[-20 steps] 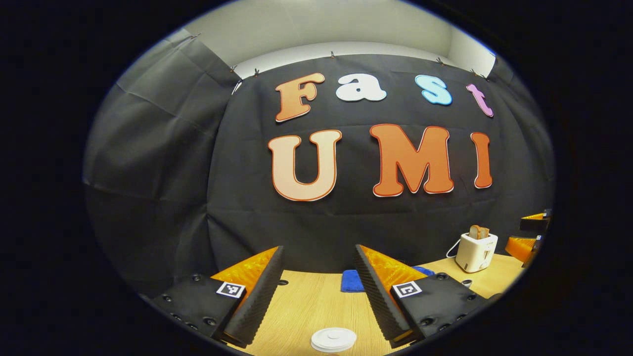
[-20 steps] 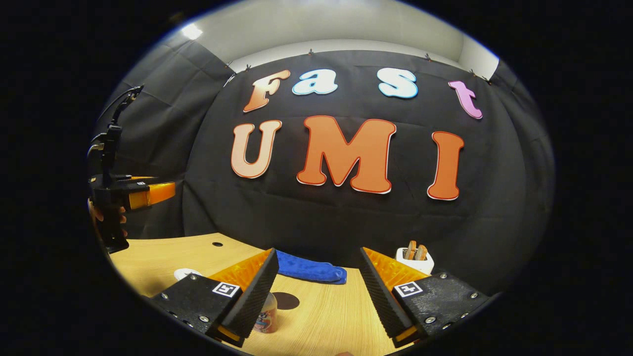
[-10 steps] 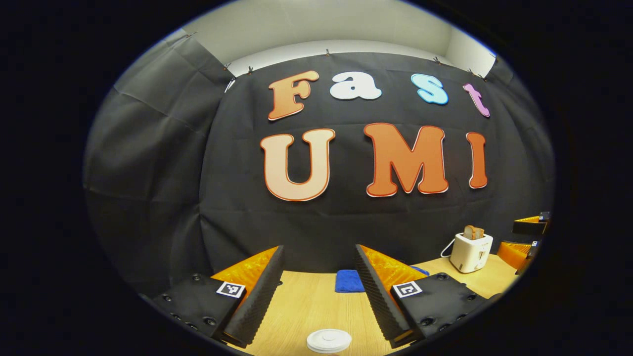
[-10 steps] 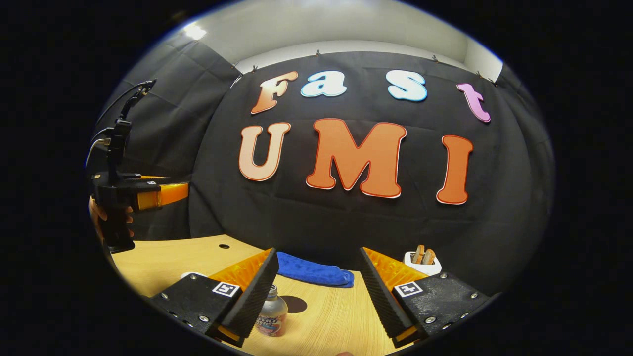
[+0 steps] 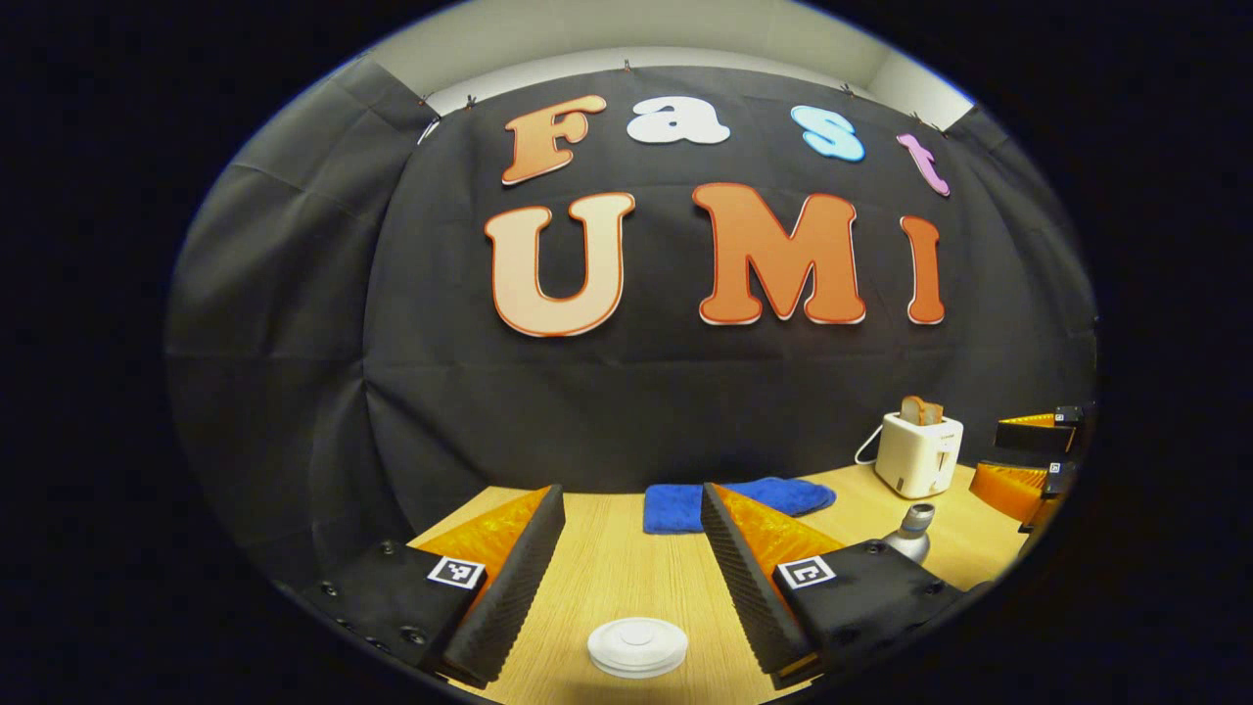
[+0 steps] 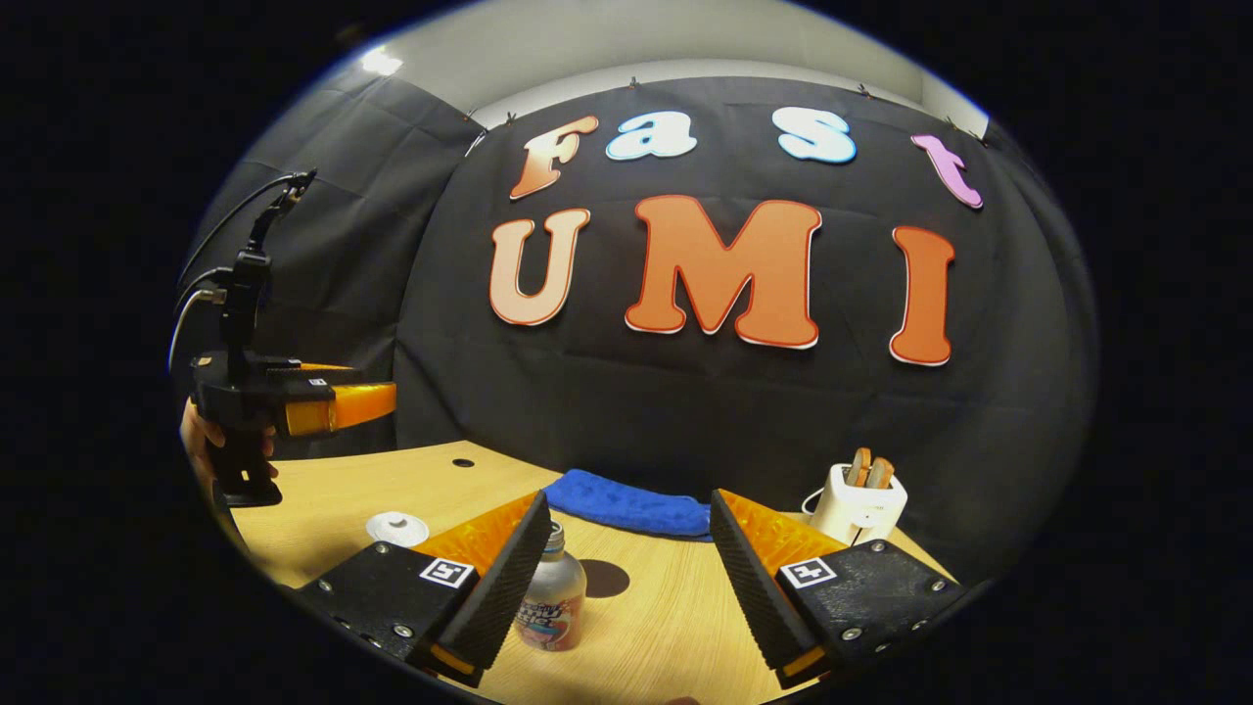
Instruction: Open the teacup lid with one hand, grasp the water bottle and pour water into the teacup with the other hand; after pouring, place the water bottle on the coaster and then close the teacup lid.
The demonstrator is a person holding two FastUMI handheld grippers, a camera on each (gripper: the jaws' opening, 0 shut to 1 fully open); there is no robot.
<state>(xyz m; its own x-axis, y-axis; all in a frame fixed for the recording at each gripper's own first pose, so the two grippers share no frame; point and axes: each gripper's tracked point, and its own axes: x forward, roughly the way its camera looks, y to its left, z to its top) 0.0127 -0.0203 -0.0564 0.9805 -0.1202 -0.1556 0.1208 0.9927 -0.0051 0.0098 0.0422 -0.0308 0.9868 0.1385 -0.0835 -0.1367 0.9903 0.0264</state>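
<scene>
One water bottle, upright on the tabletop, long axis vertical, cap end up; seen in the right gripper view just beside the inner face of that view's left finger, apart from it as far as can be told. Same bottle's cap and neck visible in the left gripper view, past the right-hand finger, near the toaster.

One white teacup lid, flat and round, knob up, on the tabletop between and just ahead of the left gripper fingers, not touched. Cup body beneath cannot be made out. Same lid in the right gripper view, left of the bottle, well apart.

One dark round coaster just behind the bottle.

Left gripper jaws wide apart, holding nothing. Right gripper jaws wide apart too, holding nothing, bottle at the left edge of the gap.

One blue cloth folded at the back of the tabletop. One toaster with two slices of bread standing in it.

Left gripper also seen from the side, raised above the tabletop, a hand on its grip.
</scene>
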